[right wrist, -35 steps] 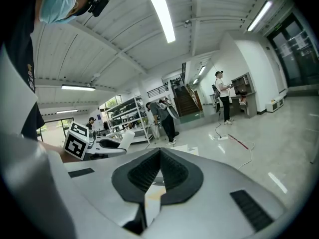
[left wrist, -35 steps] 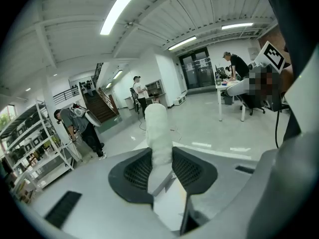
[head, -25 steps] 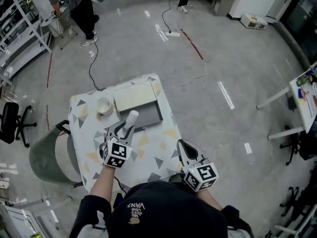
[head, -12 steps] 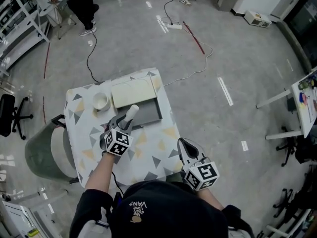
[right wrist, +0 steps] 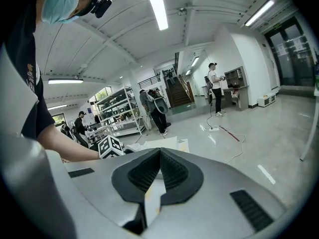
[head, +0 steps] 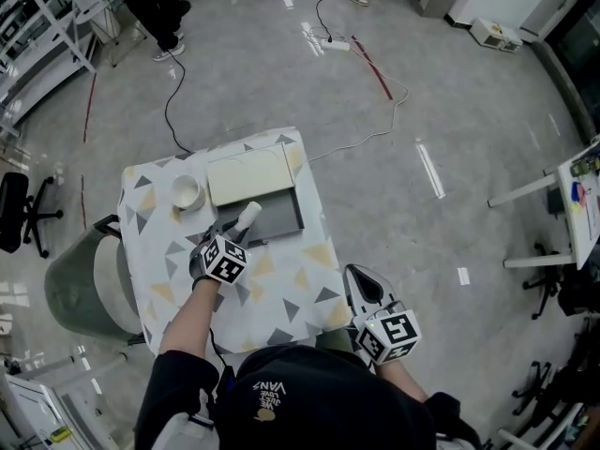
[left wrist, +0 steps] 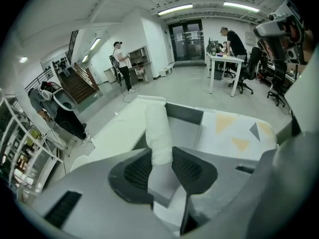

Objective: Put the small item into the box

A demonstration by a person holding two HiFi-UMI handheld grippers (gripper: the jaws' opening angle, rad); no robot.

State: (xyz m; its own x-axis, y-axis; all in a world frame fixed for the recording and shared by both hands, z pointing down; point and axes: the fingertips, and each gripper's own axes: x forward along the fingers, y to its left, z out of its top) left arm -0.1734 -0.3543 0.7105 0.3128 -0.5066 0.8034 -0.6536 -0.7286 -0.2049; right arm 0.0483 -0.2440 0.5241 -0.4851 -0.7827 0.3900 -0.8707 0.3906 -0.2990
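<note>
White cylinder, small and wrapped in matt cloth-like material (head: 249, 213) (head view): it sticks out ahead of the left gripper (head: 236, 232), its far end over the near left edge of the shallow grey box (head: 281, 216). Its height above the box cannot be told.
Box surroundings (head view): a flat cream lid (head: 247, 174) lies against the box's far side and a round white bowl (head: 187, 192) sits left of the lid. All rest on the table with a triangle-patterned cloth (head: 281, 293).
Right gripper (head: 360, 279) (head view): at the table's near right corner, well apart from the box.
Grip (left gripper view): the left gripper (left wrist: 162, 169) has both ribbed pads pressed on the lower end of the white cylinder (left wrist: 157, 128). Its width holds the jaws partway apart, and most of its length stands free beyond the tips.
Target (left gripper view): the grey box (left wrist: 185, 129) lies directly behind the cylinder, with the cream lid (left wrist: 124, 128) to the left.
Handling (judgement): it looks light, slightly yielding, not slippery and not fragile. The end hold may let it tilt; a hold nearer the middle would be steadier.
Right gripper (right wrist: 158, 172) (right gripper view): the jaws are pressed together with nothing between them. The cylinder is not seen here, only the left gripper's marker cube (right wrist: 110, 146).
</note>
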